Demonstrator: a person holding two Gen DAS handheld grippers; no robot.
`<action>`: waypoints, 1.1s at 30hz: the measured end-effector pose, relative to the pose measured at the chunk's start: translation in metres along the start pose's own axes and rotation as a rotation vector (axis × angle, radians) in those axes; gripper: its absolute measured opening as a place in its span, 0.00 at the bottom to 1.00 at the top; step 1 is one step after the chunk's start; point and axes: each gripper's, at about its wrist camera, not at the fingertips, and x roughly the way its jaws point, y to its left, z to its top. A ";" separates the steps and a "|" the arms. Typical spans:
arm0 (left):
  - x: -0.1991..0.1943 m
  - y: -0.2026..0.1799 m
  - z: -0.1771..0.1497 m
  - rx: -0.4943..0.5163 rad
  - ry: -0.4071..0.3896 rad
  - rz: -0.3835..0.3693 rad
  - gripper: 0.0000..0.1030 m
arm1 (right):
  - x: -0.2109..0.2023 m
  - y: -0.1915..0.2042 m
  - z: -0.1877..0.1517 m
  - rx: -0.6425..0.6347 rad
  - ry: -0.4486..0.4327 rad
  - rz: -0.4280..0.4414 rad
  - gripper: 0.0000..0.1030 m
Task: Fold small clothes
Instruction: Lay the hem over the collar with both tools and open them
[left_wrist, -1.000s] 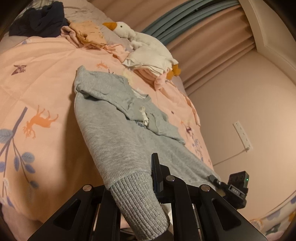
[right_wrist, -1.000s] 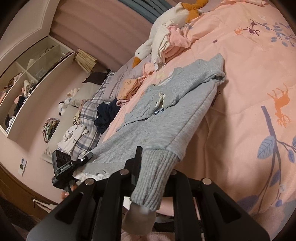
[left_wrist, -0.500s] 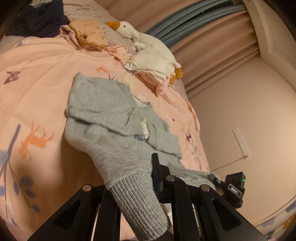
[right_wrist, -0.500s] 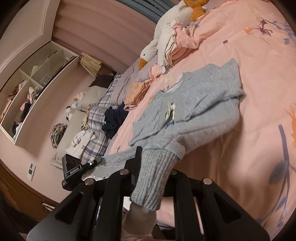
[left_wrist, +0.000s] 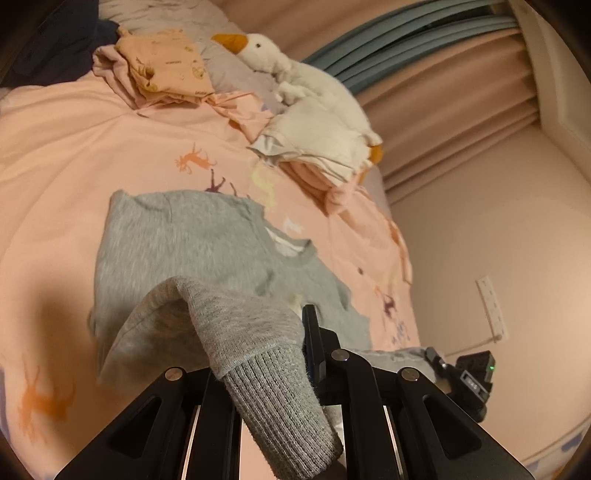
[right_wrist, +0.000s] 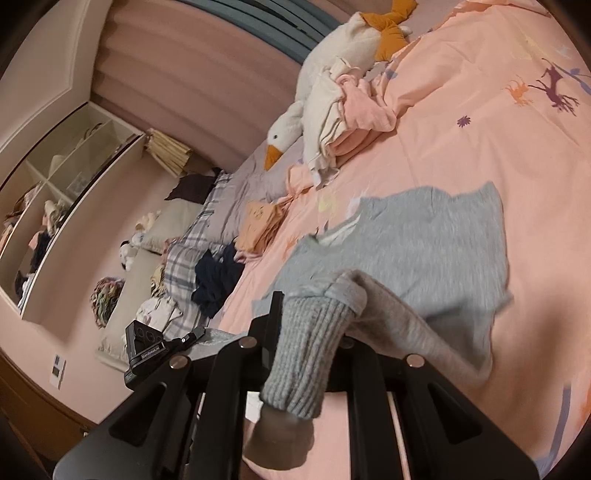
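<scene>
Grey knit: sweater (left_wrist: 207, 251) lies on the pink bed (left_wrist: 59, 155), just ahead of both tools; hem corners lifted
Left tool (left_wrist: 273, 373): clamped on ribbed hem (left_wrist: 280, 402)
Right tool (right_wrist: 306, 343): clamped on the hem's other corner (right_wrist: 299, 362)
Beyond the sweater: plush goose (left_wrist: 295, 74); folded clothes (left_wrist: 166, 70)

Grey sweater (left_wrist: 207, 251) on pink bedspread, body flat, ribbed hem lifted and doubled back toward collar, slightly blurred.
</scene>
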 end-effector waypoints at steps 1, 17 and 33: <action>0.005 0.001 0.005 -0.005 0.005 0.005 0.08 | 0.004 -0.003 0.005 0.003 0.000 -0.007 0.13; 0.099 0.049 0.092 -0.198 0.083 0.084 0.08 | 0.109 -0.064 0.091 0.158 0.076 -0.131 0.14; 0.099 0.094 0.125 -0.441 -0.007 0.165 0.74 | 0.132 -0.127 0.117 0.509 0.096 -0.114 0.60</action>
